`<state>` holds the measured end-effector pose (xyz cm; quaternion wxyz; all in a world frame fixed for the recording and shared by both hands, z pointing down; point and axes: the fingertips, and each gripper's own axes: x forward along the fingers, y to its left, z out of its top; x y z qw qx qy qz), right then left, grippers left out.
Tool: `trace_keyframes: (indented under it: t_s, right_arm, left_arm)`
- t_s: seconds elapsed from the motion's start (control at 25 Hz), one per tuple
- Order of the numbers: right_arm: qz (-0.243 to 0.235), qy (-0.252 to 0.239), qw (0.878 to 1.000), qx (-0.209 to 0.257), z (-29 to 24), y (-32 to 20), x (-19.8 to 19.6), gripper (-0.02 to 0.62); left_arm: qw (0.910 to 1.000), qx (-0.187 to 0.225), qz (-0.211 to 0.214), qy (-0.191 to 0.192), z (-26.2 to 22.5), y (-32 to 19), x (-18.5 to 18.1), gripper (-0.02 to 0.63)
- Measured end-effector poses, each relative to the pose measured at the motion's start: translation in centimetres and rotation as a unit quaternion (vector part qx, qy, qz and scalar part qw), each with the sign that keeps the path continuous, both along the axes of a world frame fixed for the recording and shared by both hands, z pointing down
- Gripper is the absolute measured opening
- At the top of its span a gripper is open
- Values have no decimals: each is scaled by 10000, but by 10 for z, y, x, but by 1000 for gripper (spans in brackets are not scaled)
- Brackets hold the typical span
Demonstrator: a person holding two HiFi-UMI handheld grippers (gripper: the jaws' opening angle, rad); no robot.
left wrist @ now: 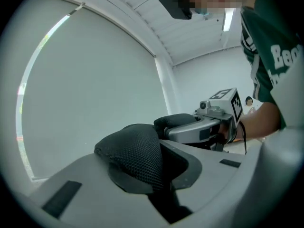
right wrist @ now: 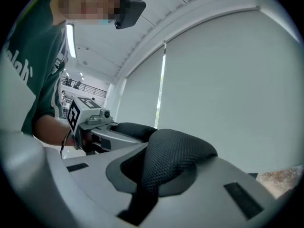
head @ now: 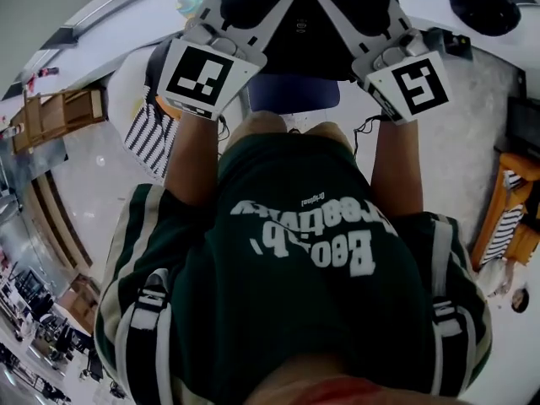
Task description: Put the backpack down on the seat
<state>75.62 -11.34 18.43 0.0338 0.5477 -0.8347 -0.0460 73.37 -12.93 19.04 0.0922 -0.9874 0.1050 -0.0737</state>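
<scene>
So the big black fabric backpack (head: 297,19) is held up in the air above the blue padded seat (head: 294,94). The left gripper (left wrist: 164,172) pinches one black mesh strap (left wrist: 135,153), and the right gripper (right wrist: 142,179) is clamped on the other mesh strap (right wrist: 178,153).

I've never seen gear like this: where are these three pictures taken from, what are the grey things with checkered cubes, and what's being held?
No robot here: a person in a green shirt holds a grasping tool in each hand. The top-down picture comes from a camera on the person's head; the other two come from cameras riding on each tool. The left tool is shut on the left-hand strap, black mesh, and the right tool on the right-hand strap of a black backpack, held above a blue seat. The marked cube on each belongs to the tool.
</scene>
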Motion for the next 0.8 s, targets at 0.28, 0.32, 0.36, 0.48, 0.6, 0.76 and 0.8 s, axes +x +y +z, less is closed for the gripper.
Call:
trace_keyframes:
  t_s: [0.28, 0.32, 0.36, 0.48, 0.6, 0.76, 0.8]
  right_arm:
    - [-121, 170, 9994, 275, -33, 14, -14, 60]
    - [-169, 195, 9994, 246, -32, 15, -21, 60]
    - [-224, 236, 9993, 208, -31, 15, -29, 60]
    - [-363, 326, 9987, 166, -30, 14, -46, 60]
    - [-532, 376, 9978, 120, -27, 12, -65, 60]
    - [-807, 311, 9962, 70, -21, 8, -122, 60]
    - [-882, 300, 9957, 19, -17, 8, -141, 60]
  left_arm:
    - [9995, 221, -116, 197, -40, 12, -13, 71]
    - [9995, 209, -133, 196, -40, 13, -20, 71]
    - [9995, 201, -168, 203, -40, 13, -28, 71]
    - [9992, 160, -292, 205, -39, 12, -46, 71]
    - [9989, 44, -430, 190, -35, 12, -66, 71]
    - [9971, -104, -738, 183, -26, 11, -126, 71]
    - [9964, -137, -822, 178, -23, 13, -145, 71]
